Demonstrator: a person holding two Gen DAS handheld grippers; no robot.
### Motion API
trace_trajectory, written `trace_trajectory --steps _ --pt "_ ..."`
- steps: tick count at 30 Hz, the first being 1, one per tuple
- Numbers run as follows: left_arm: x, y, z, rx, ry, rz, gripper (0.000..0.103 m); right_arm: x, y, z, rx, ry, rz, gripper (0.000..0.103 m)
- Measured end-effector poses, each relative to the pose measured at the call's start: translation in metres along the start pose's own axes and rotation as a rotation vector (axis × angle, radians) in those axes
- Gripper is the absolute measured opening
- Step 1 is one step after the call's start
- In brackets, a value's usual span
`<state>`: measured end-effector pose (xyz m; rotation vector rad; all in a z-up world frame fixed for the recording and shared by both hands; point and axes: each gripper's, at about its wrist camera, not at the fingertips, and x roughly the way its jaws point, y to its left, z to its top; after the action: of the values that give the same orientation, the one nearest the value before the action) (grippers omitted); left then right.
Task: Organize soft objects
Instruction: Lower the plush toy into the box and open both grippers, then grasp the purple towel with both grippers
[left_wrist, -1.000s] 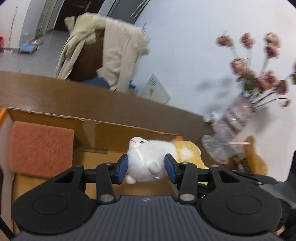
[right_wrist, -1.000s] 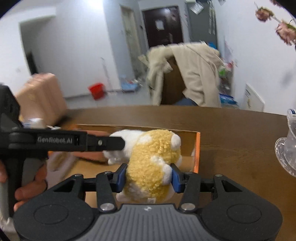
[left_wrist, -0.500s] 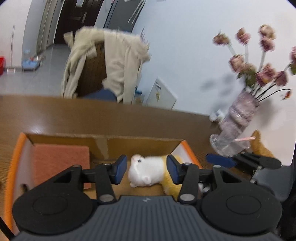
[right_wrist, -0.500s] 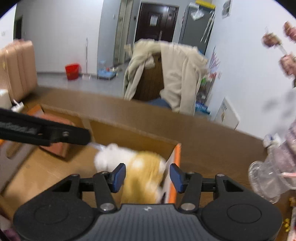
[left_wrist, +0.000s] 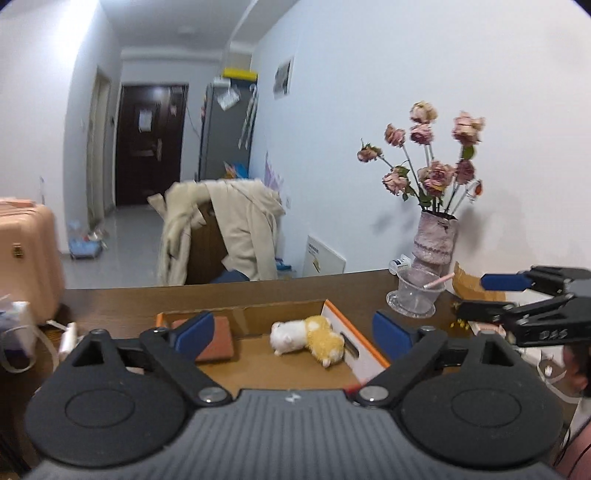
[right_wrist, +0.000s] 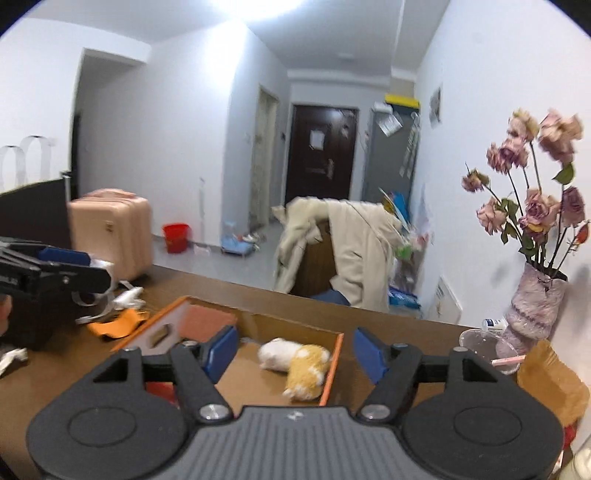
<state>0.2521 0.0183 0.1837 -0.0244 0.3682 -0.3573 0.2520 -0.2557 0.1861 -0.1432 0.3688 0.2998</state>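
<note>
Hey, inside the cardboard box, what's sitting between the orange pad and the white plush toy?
Nothing: in the left wrist view only bare cardboard floor separates the orange pad from the white plush toy in the box. The right wrist view agrees.

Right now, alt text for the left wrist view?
The open left hand-held gripper frames a cardboard box on a brown table. In the box a white plush lies against a yellow plush, right of a terracotta cloth. The right hand-held gripper reaches in at right.
</note>
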Motion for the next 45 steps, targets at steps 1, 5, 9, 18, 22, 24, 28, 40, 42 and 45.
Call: trace_trajectory --steps 1,5,9,18,22,24,28,40,42,45 --pt "-0.017 -0.003 -0.015 0.011 -0.022 0.008 0.098 -0.014 0.007 -0.011 -0.009 -0.017 0.011 0.075" --pt "-0.072 -0.013 -0.080 0.014 -0.078 0.038 0.102 -0.065 0.039 -0.068 -0.050 -0.061 0.061 0.079" --pt "-0.113 -0.013 -0.144 -0.014 -0.072 0.079 0.102 -0.094 0.063 -0.128 -0.050 -0.088 0.055 0.084" --pt "-0.117 0.012 -0.189 -0.097 0.023 0.099 0.101 -0.082 0.103 -0.171 -0.018 0.046 0.146 0.070" --pt "-0.093 0.016 -0.196 -0.135 0.075 0.045 0.085 -0.067 0.106 -0.173 0.064 0.060 0.189 0.061" --pt "-0.076 0.019 -0.198 -0.162 0.107 0.025 0.077 -0.049 0.106 -0.171 0.106 0.085 0.211 0.057" --pt "-0.040 0.025 -0.200 -0.205 0.150 -0.002 0.066 -0.004 0.106 -0.174 0.196 0.147 0.223 0.055" --pt "0.016 0.047 -0.210 -0.297 0.251 -0.109 0.009 0.083 0.118 -0.173 0.195 0.303 0.167 0.028" --pt "0.015 0.047 -0.209 -0.298 0.249 -0.120 0.008 0.081 0.118 -0.173 0.198 0.301 0.183 0.017" --pt "0.008 0.042 -0.204 -0.290 0.237 -0.141 0.007 0.070 0.123 -0.169 0.168 0.277 0.199 0.008"
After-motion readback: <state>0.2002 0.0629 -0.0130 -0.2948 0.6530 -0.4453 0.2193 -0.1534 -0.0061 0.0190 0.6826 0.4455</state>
